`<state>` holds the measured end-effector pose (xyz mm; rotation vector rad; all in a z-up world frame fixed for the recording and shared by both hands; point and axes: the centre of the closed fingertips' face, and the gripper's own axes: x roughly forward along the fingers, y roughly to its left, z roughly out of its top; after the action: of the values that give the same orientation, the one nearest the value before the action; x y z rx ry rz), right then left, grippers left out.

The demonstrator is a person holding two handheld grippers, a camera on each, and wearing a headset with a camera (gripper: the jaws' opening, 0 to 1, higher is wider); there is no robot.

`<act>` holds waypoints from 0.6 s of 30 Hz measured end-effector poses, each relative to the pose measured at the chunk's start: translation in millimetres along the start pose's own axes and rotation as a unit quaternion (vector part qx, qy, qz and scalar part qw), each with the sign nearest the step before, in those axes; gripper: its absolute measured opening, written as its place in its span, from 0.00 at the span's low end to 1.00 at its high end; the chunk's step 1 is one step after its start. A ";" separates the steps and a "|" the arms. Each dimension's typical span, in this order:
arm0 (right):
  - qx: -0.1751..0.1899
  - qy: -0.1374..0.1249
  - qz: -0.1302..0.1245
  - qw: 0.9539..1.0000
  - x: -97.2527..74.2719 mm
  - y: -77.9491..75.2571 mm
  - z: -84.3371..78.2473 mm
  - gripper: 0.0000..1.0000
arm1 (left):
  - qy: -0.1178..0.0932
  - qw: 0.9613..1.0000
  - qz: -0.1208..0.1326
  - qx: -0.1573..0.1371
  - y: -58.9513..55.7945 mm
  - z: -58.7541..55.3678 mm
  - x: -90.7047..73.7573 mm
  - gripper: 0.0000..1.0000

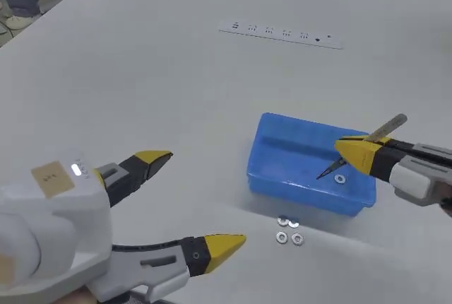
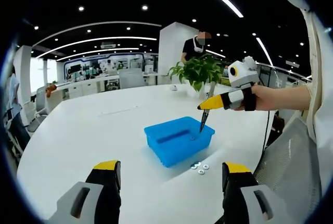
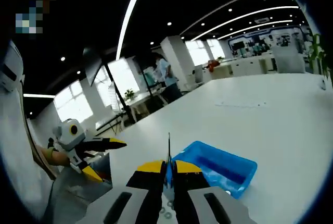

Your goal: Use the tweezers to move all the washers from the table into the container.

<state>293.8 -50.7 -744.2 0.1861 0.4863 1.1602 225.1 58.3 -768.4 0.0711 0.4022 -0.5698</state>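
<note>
A blue container (image 1: pixel 300 189) sits on the white table, with one washer (image 1: pixel 340 179) inside it. Three washers (image 1: pixel 289 232) lie on the table just in front of it. My right gripper (image 1: pixel 354 151) is shut on metal tweezers (image 1: pixel 330 168), whose tip points down into the container beside the washer. In the left gripper view the right gripper (image 2: pixel 212 102) holds the tweezers (image 2: pixel 204 119) over the container (image 2: pixel 171 150), and the loose washers (image 2: pixel 199 166) lie before it. My left gripper (image 1: pixel 192 200) stands open, empty, to the container's left. The right gripper view shows the tweezers (image 3: pixel 168 153) above the container (image 3: pixel 231 176).
A white power strip (image 1: pixel 282 34) lies flat on the far side of the table. In the left gripper view a potted plant (image 2: pixel 195 71) stands at the table's far edge with a person (image 2: pixel 193 48) behind it. Office chairs stand at the left.
</note>
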 end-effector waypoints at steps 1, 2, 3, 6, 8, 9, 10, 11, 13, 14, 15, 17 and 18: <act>0.002 0.006 0.002 1.000 1.2 3.1 -5.2 0.03 | 0.000 1.000 0.001 0.001 0.3 -0.2 -0.2 0.81; 0.004 0.014 0.006 1.000 2.8 7.0 -12.9 0.03 | 0.000 1.000 0.001 0.001 0.4 -0.3 -0.4 0.81; 0.004 0.020 0.007 1.000 4.1 8.1 -19.0 0.03 | 0.000 1.000 0.001 0.001 0.3 0.0 -0.5 0.81; 0.012 0.046 0.004 0.999 8.7 8.0 -43.1 0.03 | -0.001 1.000 0.001 -0.001 0.7 0.2 -0.9 0.81; 0.020 0.059 0.002 0.998 10.6 6.5 -55.3 0.03 | -0.002 1.000 0.001 -0.002 0.9 0.2 -1.0 0.81; 0.022 0.060 0.001 0.998 10.9 6.2 -57.1 0.03 | -0.002 1.000 0.001 -0.003 1.0 0.3 -1.1 0.81; 0.029 0.066 -0.001 0.997 11.8 5.7 -62.3 0.03 | -0.002 1.000 0.002 -0.003 1.2 0.4 -1.1 0.80; 0.031 0.069 -0.002 0.997 12.2 5.6 -65.1 0.03 | -0.002 1.000 0.001 -0.003 1.2 0.2 -1.1 0.80; 0.031 0.073 -0.003 0.997 13.2 4.3 -69.8 0.03 | -0.002 1.000 0.001 -0.003 1.2 0.0 -1.0 0.80; 0.032 0.075 -0.003 0.997 13.8 2.7 -72.8 0.03 | -0.001 1.000 0.001 -0.003 1.2 -0.1 -0.9 0.80; 0.031 0.076 -0.004 0.997 14.4 2.0 -74.1 0.03 | -0.001 1.000 0.000 -0.003 1.0 -0.2 -0.9 0.80; 0.028 0.080 -0.008 0.996 16.0 -0.8 -77.1 0.03 | -0.001 1.000 0.000 -0.002 1.1 -0.4 -0.8 0.80; 0.027 0.082 -0.010 0.996 16.7 -1.4 -78.2 0.03 | 0.000 1.000 0.000 -0.001 0.9 -0.4 -0.8 0.80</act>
<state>264.1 -44.3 -818.2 0.1333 0.6625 1.1494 224.9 59.6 -768.5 0.0682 0.4023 -0.5685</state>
